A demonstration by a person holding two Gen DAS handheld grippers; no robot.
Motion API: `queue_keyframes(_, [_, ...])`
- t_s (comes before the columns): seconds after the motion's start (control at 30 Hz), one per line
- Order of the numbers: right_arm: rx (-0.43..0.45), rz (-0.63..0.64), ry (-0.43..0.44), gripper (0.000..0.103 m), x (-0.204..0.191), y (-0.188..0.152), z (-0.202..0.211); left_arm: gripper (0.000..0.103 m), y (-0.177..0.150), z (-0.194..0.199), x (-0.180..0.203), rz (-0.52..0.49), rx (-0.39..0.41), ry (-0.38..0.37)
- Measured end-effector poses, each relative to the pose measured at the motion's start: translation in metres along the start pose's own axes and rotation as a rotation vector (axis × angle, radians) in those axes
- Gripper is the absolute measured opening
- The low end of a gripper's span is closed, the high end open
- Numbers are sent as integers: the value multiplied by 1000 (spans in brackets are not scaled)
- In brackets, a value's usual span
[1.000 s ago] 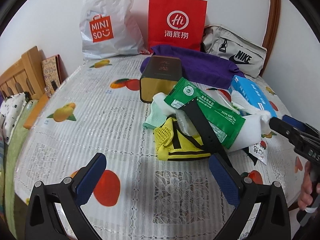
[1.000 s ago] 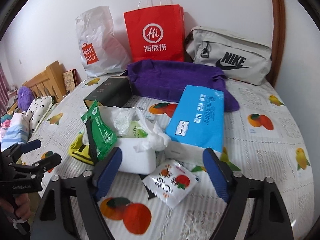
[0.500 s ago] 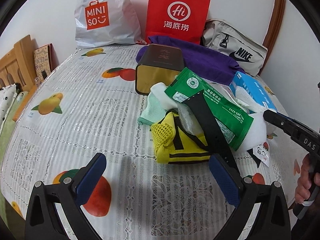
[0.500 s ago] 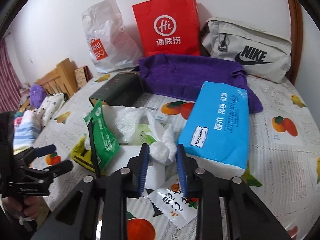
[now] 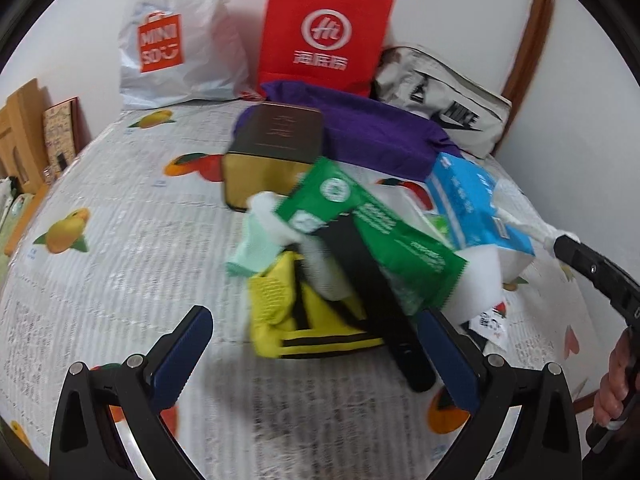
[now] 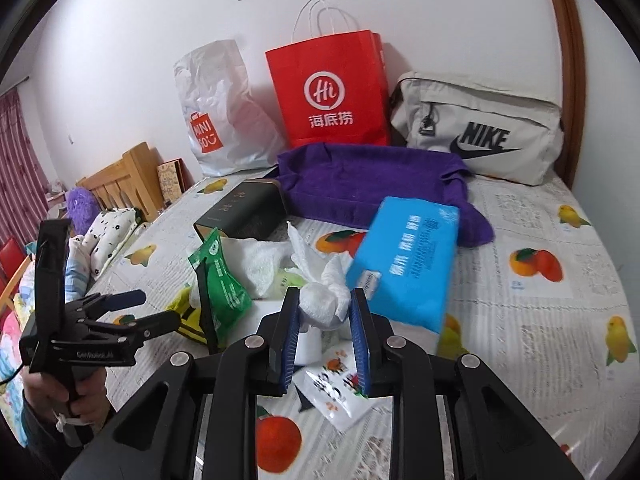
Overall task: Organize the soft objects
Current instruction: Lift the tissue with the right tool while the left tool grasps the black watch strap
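A bunched white tissue (image 6: 320,304) is pinched by the right tool (image 6: 325,312) for removal from the pile, while the left tool (image 5: 316,344) is held spread, empty, before the yellow pouch (image 5: 312,320).

Closed right gripper (image 6: 324,316) jaws onto white tissue (image 6: 320,300), then lifted slightly; edged left gripper (image 5: 320,356) nearer yellow pouch (image 5: 304,316).

You get bright, even room light with soft shadows; the left wrist view smears with motion blur, and fisheye edges curve into black corners.
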State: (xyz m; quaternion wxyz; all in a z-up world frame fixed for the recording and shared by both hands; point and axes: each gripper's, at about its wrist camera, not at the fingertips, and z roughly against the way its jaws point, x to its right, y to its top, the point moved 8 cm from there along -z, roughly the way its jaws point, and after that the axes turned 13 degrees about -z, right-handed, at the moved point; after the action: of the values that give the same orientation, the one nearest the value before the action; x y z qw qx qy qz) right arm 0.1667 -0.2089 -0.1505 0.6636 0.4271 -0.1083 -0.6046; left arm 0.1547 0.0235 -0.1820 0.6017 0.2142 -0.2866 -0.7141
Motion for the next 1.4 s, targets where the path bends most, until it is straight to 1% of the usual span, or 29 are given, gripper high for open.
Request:
queue_keyframes(0.07, [-9,-6,-8,25,6,-6,3,99,0,-3,9,-9,1,-26])
queue_keyframes(0.13, [-12,-13,-19,25,12,-12,6,84,1,-7,16,-3,5,-56])
queue_keyframes(0.2, [-15,-22,-19,25,17,-16,7,77,1,-12,20,1,3,-78])
queue_keyframes(0.27, [-19,-32,-18,25,21,-20,8,76,2,-15,22,-3,3,-68])
queue_keyframes(0.3, [-20,-35,-18,25,22,-21,8,73,2,-16,23,-7,6,-68])
queue_keyframes(0.33, [-21,-39,-18,24,23,-22,8,64,2,-16,25,-10,8,-84])
queue_keyframes(0.4, [-20,-41,-16,25,24,-23,8,55,1,-20,27,4,-10,-118])
queue_keyframes(0.47, [-21,-39,-13,25,24,-23,8,51,1,-21,29,4,-8,-125])
queue_keyframes(0.6, [-18,-48,-3,25,25,-23,9,30,3,-19,31,5,-3,-138])
queue_keyframes(0.73, [-17,-55,-3,25,29,-24,11,30,3,-15,28,4,-6,-126])
queue_keyframes(0.8, [-18,-64,-1,25,31,-24,10,30,1,-17,26,11,-22,-130])
queue_keyframes(0.87, [-22,-68,-3,25,32,-26,9,30,1,-14,25,22,-15,-134])
queue_keyframes(0.97, [-27,-71,-3,25,32,-27,8,30,5,-11,28,14,-2,-134])
queue_keyframes(1.07, [-29,-75,-2,25,32,-28,7,31,9,-17,33,3,-14,-129])
queue_keyframes(1.13, [-29,-75,1,25,33,-28,8,32,9,-22,33,19,-24,-125])
queue_keyframes(1.3, [-23,-81,0,25,35,-27,12,32,3,-27,28,80,-41,-144])
queue_keyframes(1.4, [-21,-84,-2,25,36,-27,14,32,1,-27,26,82,-42,-139])
